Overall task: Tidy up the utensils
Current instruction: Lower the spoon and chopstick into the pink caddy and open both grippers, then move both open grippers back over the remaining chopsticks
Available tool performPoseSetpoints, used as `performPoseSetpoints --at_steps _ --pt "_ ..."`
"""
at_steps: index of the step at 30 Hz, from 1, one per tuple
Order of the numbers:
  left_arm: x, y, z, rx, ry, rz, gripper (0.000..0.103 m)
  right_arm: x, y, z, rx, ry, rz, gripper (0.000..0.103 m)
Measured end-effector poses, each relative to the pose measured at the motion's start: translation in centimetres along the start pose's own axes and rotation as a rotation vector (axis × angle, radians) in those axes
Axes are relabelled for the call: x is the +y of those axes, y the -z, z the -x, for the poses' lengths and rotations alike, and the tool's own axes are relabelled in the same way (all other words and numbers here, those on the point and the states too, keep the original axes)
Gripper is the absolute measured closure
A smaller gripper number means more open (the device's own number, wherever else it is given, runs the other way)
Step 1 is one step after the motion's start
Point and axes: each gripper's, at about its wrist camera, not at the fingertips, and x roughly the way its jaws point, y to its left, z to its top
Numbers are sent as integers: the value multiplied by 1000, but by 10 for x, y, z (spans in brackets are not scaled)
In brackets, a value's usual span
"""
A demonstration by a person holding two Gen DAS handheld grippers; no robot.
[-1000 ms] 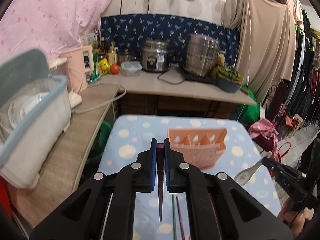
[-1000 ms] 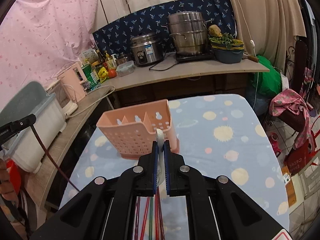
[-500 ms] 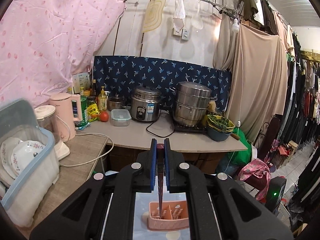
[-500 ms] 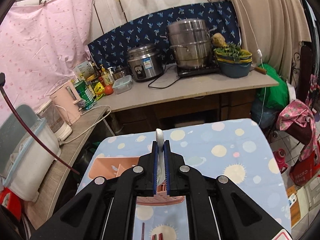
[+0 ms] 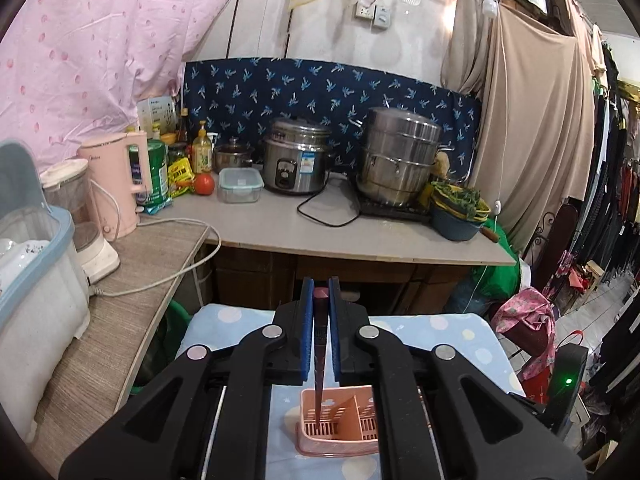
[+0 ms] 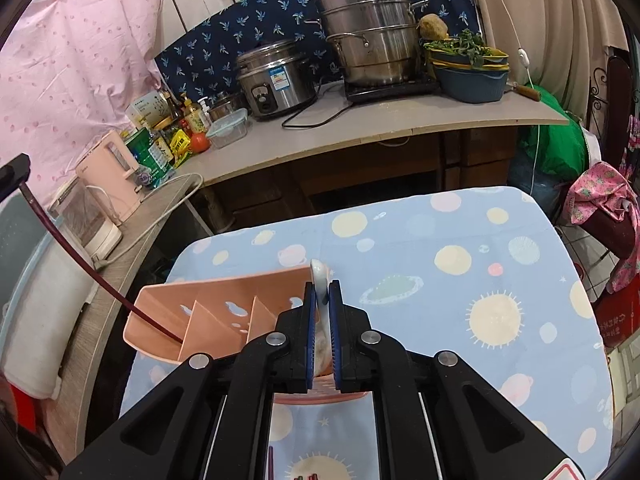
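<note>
Left wrist view: left tool (image 5: 320,292) clamps a dark chopstick (image 5: 319,360), tip inside the pink caddy's (image 5: 340,436) end compartment below. Right tool (image 6: 321,292) pinches a white spoon (image 6: 321,280) above that caddy; no writing is readable.

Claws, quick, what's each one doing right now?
Left claw: shut on a dark red chopstick.
Right claw: shut on a white spoon.

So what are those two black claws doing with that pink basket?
A person is sorting utensils with a claw in each hand. The left claw is pinching a dark red chopstick and lowering its tip into the end slot of the pink basket on the spotted tablecloth. The right claw grips a white spoon just above the basket, not dropped in yet.
</note>
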Motion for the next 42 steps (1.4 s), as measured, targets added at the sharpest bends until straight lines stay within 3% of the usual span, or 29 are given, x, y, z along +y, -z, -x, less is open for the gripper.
performPoseSetpoints --at_steps 3,5,7,9,13,18,29,42 --pt "4 5 -1 6 -11 3 95 1 1 6 -11 6 7 90" --pt "6 8 1 10 -21 7 85 0 1 15 -23 4 4 87" --pt "8 10 7 3 -36 17 62 0 3 27 -38 -3 -3 80" --pt "11 13 16 -9 -46 22 53 0 5 39 -51 -9 -5 76" --pt "11 24 35 -9 -54 10 46 2 18 65 -60 -28 -7 68" --pt "14 55 56 31 -69 -9 42 5 47 97 -58 -35 7 58" --pt "29 165 98 179 -96 -14 42 -14 144 140 44 -11 -11 58" --pt "29 271 127 350 -94 -46 42 -31 246 154 155 66 14 58"
